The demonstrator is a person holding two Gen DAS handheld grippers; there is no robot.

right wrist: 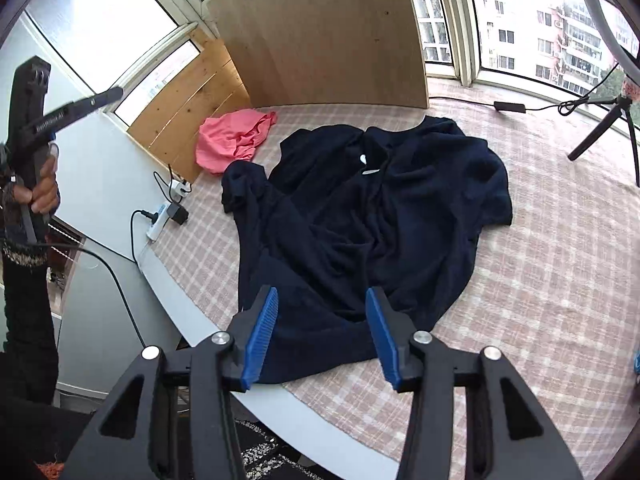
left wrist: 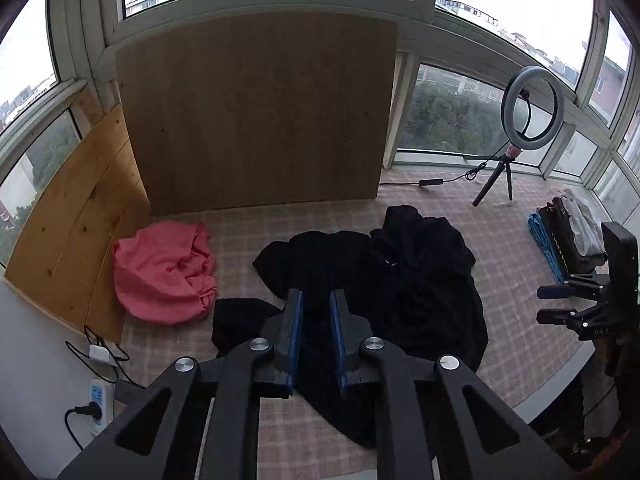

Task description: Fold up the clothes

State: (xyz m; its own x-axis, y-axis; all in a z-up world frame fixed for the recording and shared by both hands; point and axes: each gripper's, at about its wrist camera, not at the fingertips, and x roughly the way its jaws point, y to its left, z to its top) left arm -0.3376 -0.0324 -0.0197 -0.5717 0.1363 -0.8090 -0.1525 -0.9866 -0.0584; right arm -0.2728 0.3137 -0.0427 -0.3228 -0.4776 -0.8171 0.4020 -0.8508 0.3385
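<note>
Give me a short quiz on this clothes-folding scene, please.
1. True or false: the dark navy collared shirt is neatly folded.
2. Which lies nearer the wooden board: A) the crumpled pink garment, B) the right gripper?
3. What pattern covers the checked table cloth?

Key: 1 false, it lies spread and rumpled. 2 A. 3 pink and white plaid.

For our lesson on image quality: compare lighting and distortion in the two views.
Left wrist view: backlit by blown-out windows, dark shirt loses all detail, straight frames bow. Right wrist view: brighter, shirt reads navy with visible folds, same fisheye curving of the table edge.
</note>
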